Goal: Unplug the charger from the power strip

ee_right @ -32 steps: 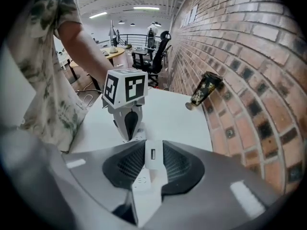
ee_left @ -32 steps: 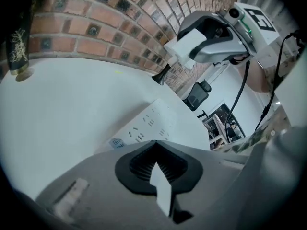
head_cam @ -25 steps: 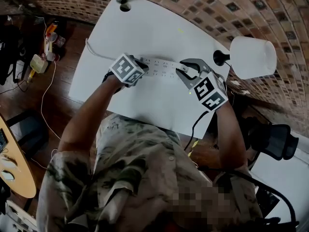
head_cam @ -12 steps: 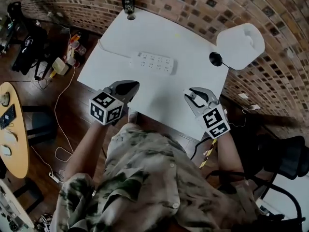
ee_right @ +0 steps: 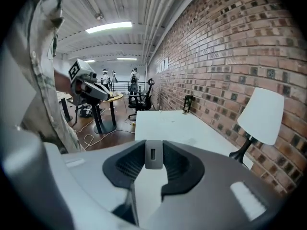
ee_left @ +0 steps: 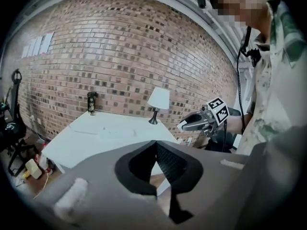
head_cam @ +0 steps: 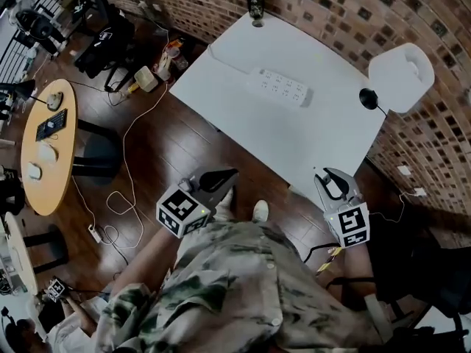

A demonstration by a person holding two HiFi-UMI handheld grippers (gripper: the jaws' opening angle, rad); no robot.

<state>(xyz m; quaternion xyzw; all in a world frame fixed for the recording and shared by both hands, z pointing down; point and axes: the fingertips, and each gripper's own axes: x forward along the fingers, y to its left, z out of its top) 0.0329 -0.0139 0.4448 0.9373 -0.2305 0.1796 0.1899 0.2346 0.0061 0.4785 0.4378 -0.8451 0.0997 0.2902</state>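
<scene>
The white power strip (head_cam: pixel 283 87) lies on the white table (head_cam: pixel 243 57) near its far side, with its cord running off to the left; nothing is plugged into it. My right gripper (head_cam: pixel 329 176) hangs off the table's near corner, shut on a small white charger (ee_right: pixel 153 160) whose USB port faces the camera. My left gripper (head_cam: pixel 221 176) is over the wooden floor in front of the table, jaws shut with nothing between them (ee_left: pixel 156 145). Both grippers are well away from the strip. In the left gripper view, the right gripper (ee_left: pixel 192 124) shows at the right.
A white-shaded lamp (head_cam: pixel 401 68) stands at the table's right end and a dark object (head_cam: pixel 256 2) at its far edge by the brick wall. A round wooden table (head_cam: pixel 44 153), loose cables (head_cam: pixel 121 197) and bags are on the floor to the left.
The person has stepped back from the table. Both grippers have come away from the power strip and past the near edge; the right one has carried the charger off with it.
</scene>
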